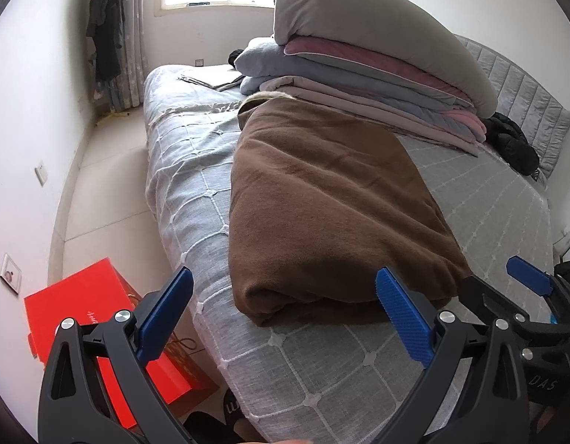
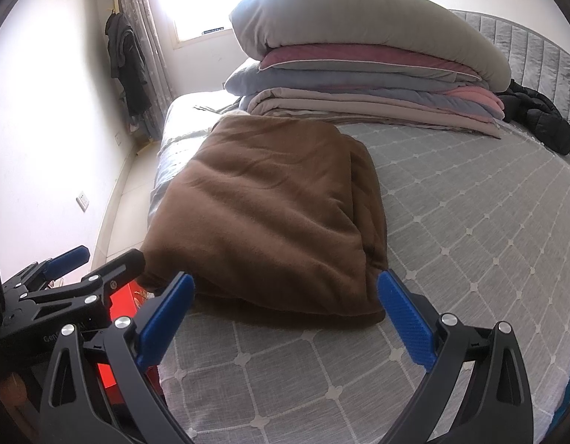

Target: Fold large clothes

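A brown fleece garment (image 1: 321, 199) lies folded into a long thick rectangle on the grey checked bed (image 1: 321, 370), running away from me; its rolled near edge faces the grippers. My left gripper (image 1: 285, 310) hovers open just short of that near edge, nothing between its blue pads. In the right wrist view the same brown garment (image 2: 270, 214) lies ahead on the bed (image 2: 469, 259), and my right gripper (image 2: 285, 314) stands open at its near edge, empty. The other gripper shows at the right edge of the left view and at the left edge of the right view.
A tall stack of folded quilts and blankets (image 1: 377, 55) sits behind the garment, with a black jacket (image 1: 514, 140) by the grey headboard. A red box (image 1: 107, 333) stands on the floor left of the bed. Dark clothes (image 1: 107, 37) hang by the curtained window.
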### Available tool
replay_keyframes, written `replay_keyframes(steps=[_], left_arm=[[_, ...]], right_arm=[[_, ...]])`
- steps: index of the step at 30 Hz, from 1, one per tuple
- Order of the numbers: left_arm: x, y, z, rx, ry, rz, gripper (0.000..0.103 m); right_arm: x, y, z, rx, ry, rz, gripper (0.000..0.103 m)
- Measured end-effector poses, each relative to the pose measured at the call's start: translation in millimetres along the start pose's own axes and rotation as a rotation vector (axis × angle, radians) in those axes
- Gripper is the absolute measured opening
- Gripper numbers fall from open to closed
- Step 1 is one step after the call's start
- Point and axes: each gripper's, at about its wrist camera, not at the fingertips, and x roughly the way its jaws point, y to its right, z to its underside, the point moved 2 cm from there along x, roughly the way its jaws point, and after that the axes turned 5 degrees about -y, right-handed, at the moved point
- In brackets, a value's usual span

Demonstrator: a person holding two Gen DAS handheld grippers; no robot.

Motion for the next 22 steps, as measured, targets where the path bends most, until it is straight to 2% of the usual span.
replay_keyframes(steps=[3,5,6,9,13,16,22], left_arm=[[-0.7,-0.1,0.4,-0.003,0.006,-0.005,0.096],[-3.9,-5.2,1.7,-0.036,0.037,0.064,0.095],[-7.4,-9.0,2.5,-0.057,0.072,0.069,0.095],[-9.8,-11.7,1.7,-0.058,0.093,0.029,0.095],[-9.2,-2.5,1.5,-0.006,0.101,-0.025,0.095],[-4.3,10.2,1.2,0.050,0.062,-0.065,0.095],[-1.6,21.9,2.5,0.082,0.050,-0.063,0.095]], right_arm=[[0.6,-0.3,0.4,-0.001,-0.001,-0.003,0.096],[0.4,1.1,1.2,0.005,0.000,-0.009,0.096],[0.7,2.6,1.3,0.011,-0.001,-0.011,0.096],[1.2,7.2,1.6,0.016,-0.005,-0.011,0.096],[-2.6,15.3,3.3,0.026,0.000,-0.003,0.096],[-8.6,25.1,3.8,0.044,0.015,0.011,0.096],[-12.7,33.4,6.4,0.042,0.024,0.031,0.096]])
